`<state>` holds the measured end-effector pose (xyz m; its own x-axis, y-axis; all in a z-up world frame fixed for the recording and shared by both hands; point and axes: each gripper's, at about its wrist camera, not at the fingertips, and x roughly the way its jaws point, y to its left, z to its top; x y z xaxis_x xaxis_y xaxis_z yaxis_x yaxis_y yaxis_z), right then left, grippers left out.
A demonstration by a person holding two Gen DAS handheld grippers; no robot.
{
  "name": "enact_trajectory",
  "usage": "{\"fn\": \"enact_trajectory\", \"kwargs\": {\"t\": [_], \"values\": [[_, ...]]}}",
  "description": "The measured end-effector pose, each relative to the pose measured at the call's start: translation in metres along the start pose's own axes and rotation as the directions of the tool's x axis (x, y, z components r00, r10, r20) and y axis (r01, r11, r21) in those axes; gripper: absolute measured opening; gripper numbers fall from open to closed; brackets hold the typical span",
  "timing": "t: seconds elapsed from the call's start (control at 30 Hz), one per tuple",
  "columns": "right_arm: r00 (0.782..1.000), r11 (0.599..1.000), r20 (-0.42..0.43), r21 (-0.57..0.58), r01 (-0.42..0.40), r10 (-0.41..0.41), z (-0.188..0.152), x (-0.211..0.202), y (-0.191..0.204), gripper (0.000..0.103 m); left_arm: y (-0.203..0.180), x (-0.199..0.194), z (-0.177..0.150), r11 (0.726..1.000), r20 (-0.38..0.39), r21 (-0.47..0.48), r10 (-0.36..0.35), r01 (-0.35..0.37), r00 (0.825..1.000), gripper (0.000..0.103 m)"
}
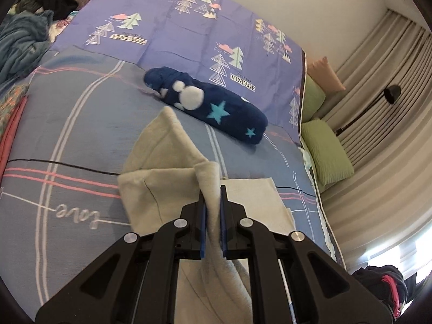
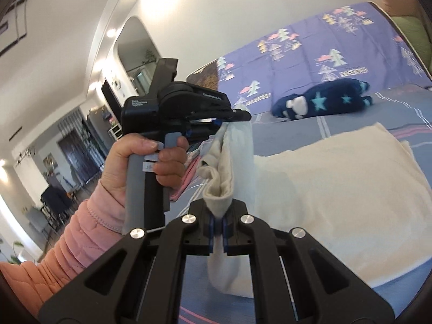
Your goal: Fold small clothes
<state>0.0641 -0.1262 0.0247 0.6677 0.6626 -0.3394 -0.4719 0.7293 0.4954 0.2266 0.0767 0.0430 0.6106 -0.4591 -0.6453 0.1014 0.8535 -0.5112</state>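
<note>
A cream fleece garment point(image 1: 162, 162) lies partly on the bed, with one edge lifted. My left gripper point(image 1: 213, 202) is shut on that lifted edge, the cloth pinched between its blue pads. My right gripper point(image 2: 218, 224) is shut on another part of the same cream garment point(image 2: 337, 189), close beside the left gripper point(image 2: 235, 120), which shows in the right wrist view held by a hand in a pink sleeve. The raised cloth hangs between the two grippers. A rolled navy garment with stars point(image 1: 210, 105) lies farther back on the bed; it also shows in the right wrist view point(image 2: 321, 101).
The bed has a grey-blue striped cover point(image 1: 67, 140) and a purple tree-print sheet point(image 1: 189, 27) behind. Green pillows point(image 1: 326, 151) lie at the right edge by the curtains. Loose clothes are piled at the far left point(image 1: 24, 40) and at the lower right point(image 1: 383, 289).
</note>
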Motion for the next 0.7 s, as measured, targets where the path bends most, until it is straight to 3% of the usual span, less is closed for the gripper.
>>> {"fn": "enact_trajectory", "kwargs": {"t": [0.47,0.7], "values": [[0.987,0.964,0.085,0.242,0.109,-0.133,-0.001,-0.067,-0.120,0.004,-0.120,0.097,-0.021,0.992,-0.106,0.127,-0.003,0.017,0.994,0.007],[0.980,0.926,0.066,0.347,0.152,-0.186,-0.012,-0.085,-0.170,0.004,-0.162,0.153,-0.042,0.980,-0.181,0.199,0.033,0.004,0.983,0.007]]}}
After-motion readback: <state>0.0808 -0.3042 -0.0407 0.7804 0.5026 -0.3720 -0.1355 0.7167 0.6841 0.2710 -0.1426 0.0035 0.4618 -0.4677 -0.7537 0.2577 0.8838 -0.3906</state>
